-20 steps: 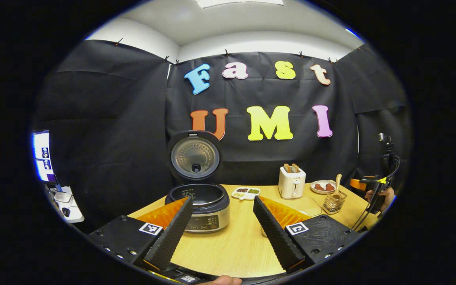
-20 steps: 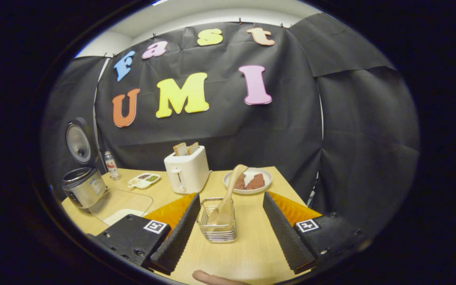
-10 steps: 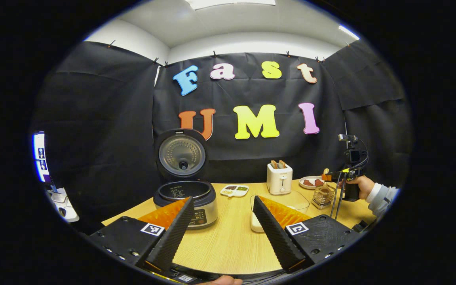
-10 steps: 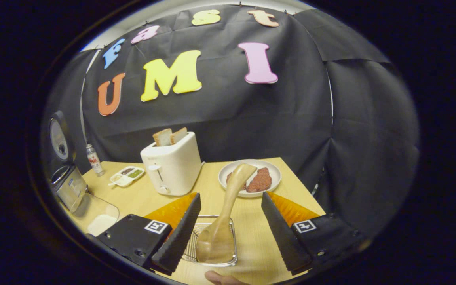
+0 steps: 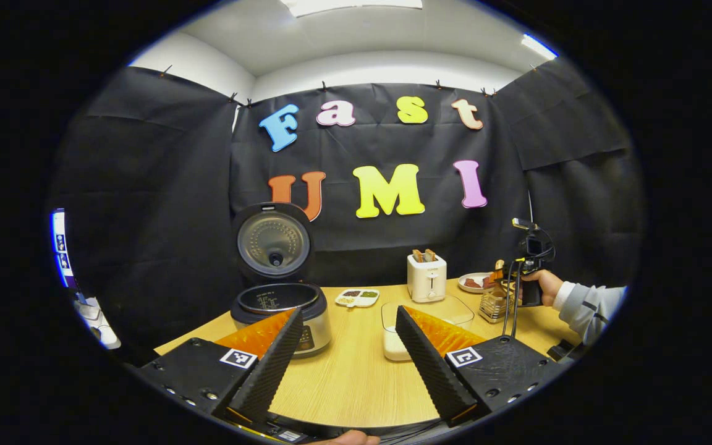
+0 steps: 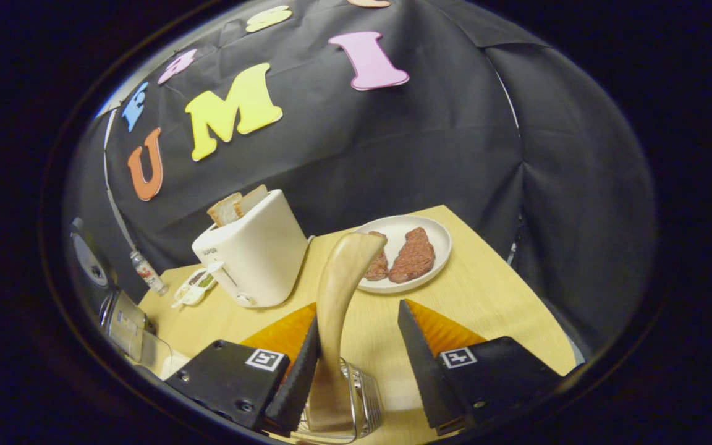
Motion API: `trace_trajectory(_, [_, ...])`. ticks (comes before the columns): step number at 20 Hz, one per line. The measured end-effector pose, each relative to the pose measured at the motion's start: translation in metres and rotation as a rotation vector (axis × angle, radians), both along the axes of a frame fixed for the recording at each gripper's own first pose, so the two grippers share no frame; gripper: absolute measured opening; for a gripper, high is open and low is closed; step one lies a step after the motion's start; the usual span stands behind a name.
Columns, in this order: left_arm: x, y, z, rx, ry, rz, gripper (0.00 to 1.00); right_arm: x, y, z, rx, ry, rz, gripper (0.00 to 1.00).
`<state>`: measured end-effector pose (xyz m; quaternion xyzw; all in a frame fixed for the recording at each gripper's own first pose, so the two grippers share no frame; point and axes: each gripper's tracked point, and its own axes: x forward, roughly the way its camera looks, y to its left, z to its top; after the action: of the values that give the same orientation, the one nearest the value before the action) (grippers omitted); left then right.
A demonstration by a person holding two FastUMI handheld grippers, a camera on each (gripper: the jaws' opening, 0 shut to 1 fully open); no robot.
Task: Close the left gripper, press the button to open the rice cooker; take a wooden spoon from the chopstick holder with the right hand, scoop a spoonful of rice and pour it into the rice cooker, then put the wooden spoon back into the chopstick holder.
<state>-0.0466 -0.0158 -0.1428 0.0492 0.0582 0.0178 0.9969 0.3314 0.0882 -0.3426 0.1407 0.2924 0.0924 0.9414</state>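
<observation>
Since the earlier frame, the right gripper (image 6: pixel 356 364) had moved in on the chopstick holder (image 6: pixel 362 402) until the wooden spoon (image 6: pixel 339 309) stood between its fingers, while the left gripper (image 5: pixel 347 358) had drawn back from the rice cooker (image 5: pixel 282 309). In the right gripper view the spoon's handle rose just beside the left finger; whether they touched could not be told. The right finger stood apart from it, so the fingers remained wide, gripping nothing. Beyond them sat a white toaster (image 6: pixel 251 253) with bread slices and a plate (image 6: pixel 439 250) of meat patties. In the left gripper view the fingers were also wide and held nothing. The cooker stood at the far left of the wooden table (image 5: pixel 350 383), lid upright. A clear container of rice (image 5: pixel 393 334) sat near the middle, and a hand (image 5: pixel 544 285) held the right gripper at the holder, far right.
</observation>
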Motion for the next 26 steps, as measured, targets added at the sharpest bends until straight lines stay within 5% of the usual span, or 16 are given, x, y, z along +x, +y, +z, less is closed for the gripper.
trace_trajectory(3, [-0.004,0.0,-0.003,0.005,0.012,-0.006,0.96,-0.005,0.015,-0.002,0.049,0.029,0.034,0.57])
trace_trajectory(5, [-0.008,0.004,-0.003,-0.02,0.017,-0.008,0.96,-0.009,0.018,-0.001,0.066,0.036,0.041,0.31])
trace_trajectory(6, [-0.01,0.005,-0.005,-0.033,0.021,-0.011,0.96,-0.009,0.02,0.003,0.074,0.022,0.045,0.35])
trace_trajectory(7, [-0.01,0.007,-0.005,-0.042,0.022,-0.008,0.96,-0.01,0.019,0.007,0.082,0.016,0.041,0.22])
trace_trajectory(9, [-0.012,0.013,-0.006,-0.05,0.03,0.0,0.96,-0.017,0.019,0.013,0.077,0.002,0.043,0.16])
trace_trajectory(26, [-0.035,0.049,-0.007,-0.057,0.053,0.043,0.96,-0.073,0.02,0.168,-0.024,-0.365,0.025,0.08])
